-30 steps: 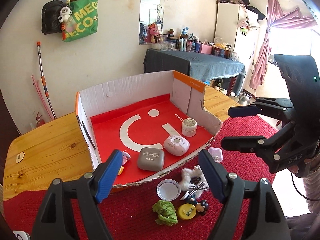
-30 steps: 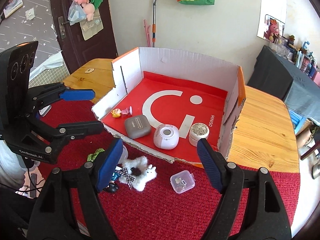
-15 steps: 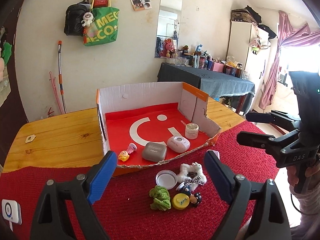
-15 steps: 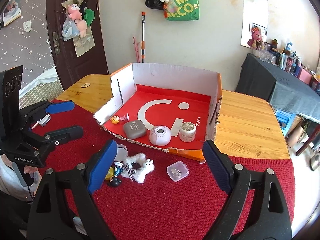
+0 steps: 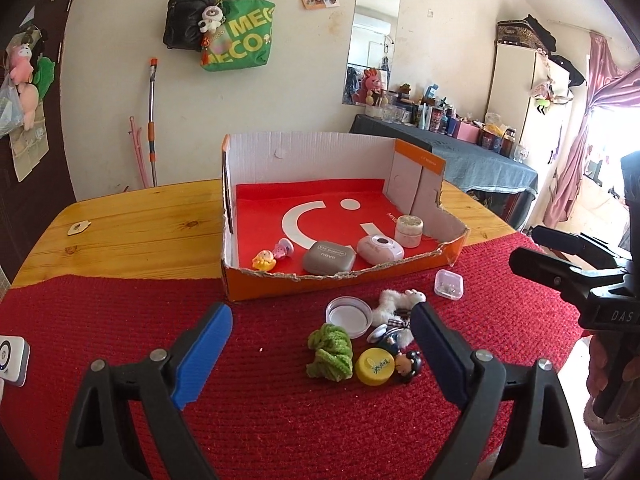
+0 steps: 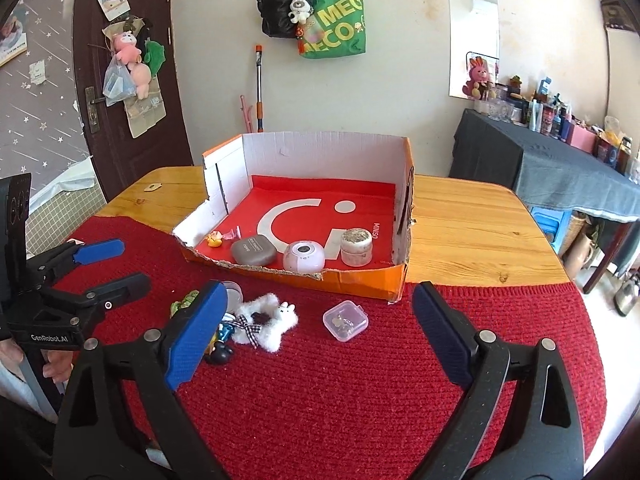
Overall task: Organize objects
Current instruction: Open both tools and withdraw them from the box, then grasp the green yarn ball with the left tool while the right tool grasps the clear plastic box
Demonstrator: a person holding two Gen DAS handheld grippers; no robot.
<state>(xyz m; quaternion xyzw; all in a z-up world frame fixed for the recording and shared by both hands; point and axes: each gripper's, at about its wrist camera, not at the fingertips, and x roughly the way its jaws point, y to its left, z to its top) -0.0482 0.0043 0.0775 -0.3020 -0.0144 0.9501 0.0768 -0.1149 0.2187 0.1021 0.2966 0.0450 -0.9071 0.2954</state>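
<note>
Both tools hang above the red mat (image 5: 120,320), each with its jaws spread wide and nothing between them; both have just been opening. The left tool (image 5: 320,356) points down at a huddle of small things on the mat: a green knitted piece (image 5: 330,354), a yellow cap (image 5: 375,366), a little dark-haired figurine (image 5: 408,361), a white round lid (image 5: 348,312) and a fluffy white plush toy (image 5: 394,302) with a checked bow. The right tool (image 6: 318,332) hovers nearer the small clear plastic case (image 6: 345,320), which lies alone on the mat just in front of the box.

The open cardboard box (image 6: 320,144) sits on the wooden worktop (image 6: 472,224), its torn front edge at the mat. On its red floor stand 5 things in a row: a yellow toy (image 5: 264,260), a pink one (image 5: 283,248) beside it, a grey case (image 5: 329,262), a pale pink case (image 5: 380,248) and a small jar (image 5: 408,231), perhaps with a glittery top. A white device (image 5: 12,360) lies at the mat's left edge.
</note>
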